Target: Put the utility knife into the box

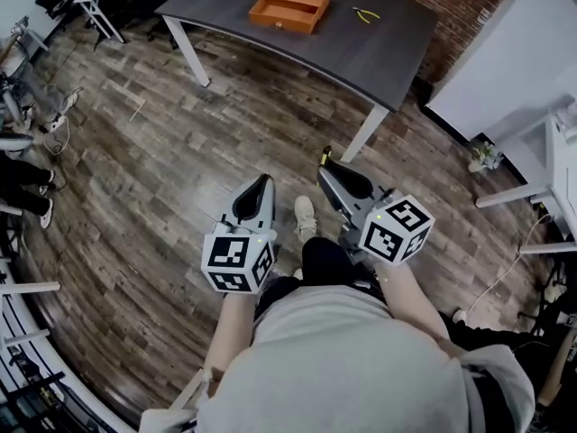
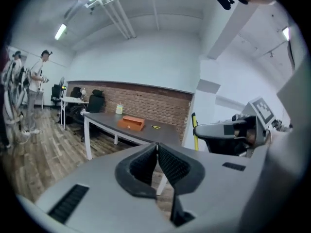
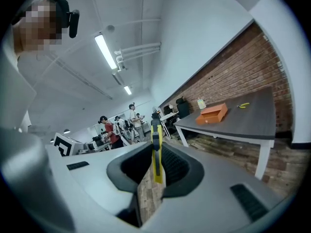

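Right gripper, short of the table's near edge and well apart from it. Its jaws stand part-way closed and press on the utility knife, which sits edge-on in the gap between the two ribbed pads. The blade end sticks out past the fingertips and points towards the table. In the head view only the knife's tip shows, at the front of the gripper.

Left gripper, beside the right one and equally short of the table. In the left gripper view its jaws meet at the tips and hold nothing.

Box: orange and open-topped, lying on the table towards its far side, well apart from both grippers. The right gripper view shows it as a low rectangular tray with a small knob on its long side. What lies in it cannot be told from here. A small yellow-handled tool lies on the table just beside the box, apart from it.

Knife: a slim body, yellow along its edge, with a black slider block near the front. It stands upright on its narrow edge in the grip. No blade can be made out.

Marker cubes sit at the rear of each gripper, on the side away from the table.
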Available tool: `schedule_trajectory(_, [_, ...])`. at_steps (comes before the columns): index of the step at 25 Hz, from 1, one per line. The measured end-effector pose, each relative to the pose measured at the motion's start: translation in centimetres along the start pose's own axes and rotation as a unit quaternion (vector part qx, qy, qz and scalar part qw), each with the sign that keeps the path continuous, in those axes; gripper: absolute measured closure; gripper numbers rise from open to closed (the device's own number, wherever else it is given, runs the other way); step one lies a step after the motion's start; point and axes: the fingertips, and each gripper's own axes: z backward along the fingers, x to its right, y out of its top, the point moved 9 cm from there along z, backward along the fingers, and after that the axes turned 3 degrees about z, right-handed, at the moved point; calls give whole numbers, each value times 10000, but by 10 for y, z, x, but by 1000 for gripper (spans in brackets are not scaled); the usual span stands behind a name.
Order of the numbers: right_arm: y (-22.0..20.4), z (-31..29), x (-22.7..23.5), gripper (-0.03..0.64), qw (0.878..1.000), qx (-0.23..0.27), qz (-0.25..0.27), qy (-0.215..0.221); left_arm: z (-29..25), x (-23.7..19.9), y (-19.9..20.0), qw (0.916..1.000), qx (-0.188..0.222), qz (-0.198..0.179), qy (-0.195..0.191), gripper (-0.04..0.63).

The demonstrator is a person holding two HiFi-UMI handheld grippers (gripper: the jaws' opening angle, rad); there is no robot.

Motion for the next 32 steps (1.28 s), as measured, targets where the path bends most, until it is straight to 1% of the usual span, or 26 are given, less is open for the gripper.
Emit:
schedule_trajectory(2, [10,-19,17,551,10000,13,34,28,-16,-16,10,9997,27,-179,157,569])
schedule_trajectory(4, [22,-39,35,551,10000,47,59,44,-37,-34,20,9996,74,-133,236,569])
schedule_trajectory(6, [35,-61,54,551,9999,33,118,71,-62,-51,31,9995,137,16,294,569])
schedule_trajectory(8, [51,-84,73,551,9998,-19,159,93,-90,-66,46,9993,189,99,300,569])
schedule_trajectory(12, [85,-131,111,551,9996,-33,183,189,-148,-89,79,9993,226,-16,290,569])
schedule_trajectory(16, [111,-167,147,551,9990,-30,166,413,-202,-103,100,9994,202,-72,272,569])
schedule_trajectory(20, [123,-197,177,551,9981,-18,59,607,-241,-114,112,9993,139,-104,343,569])
schedule_trajectory(25, [135,-212,204,551,9974,-3,-136,705,-268,-115,115,9990,-31,-61,443,568])
schedule_trajectory(29, [134,-218,221,551,9976,-8,-284,628,-283,-122,112,9988,-173,-16,468,569])
schedule_trajectory(32, [133,-224,230,551,9978,0,-338,564,-295,-128,112,9990,-180,-6,408,569])
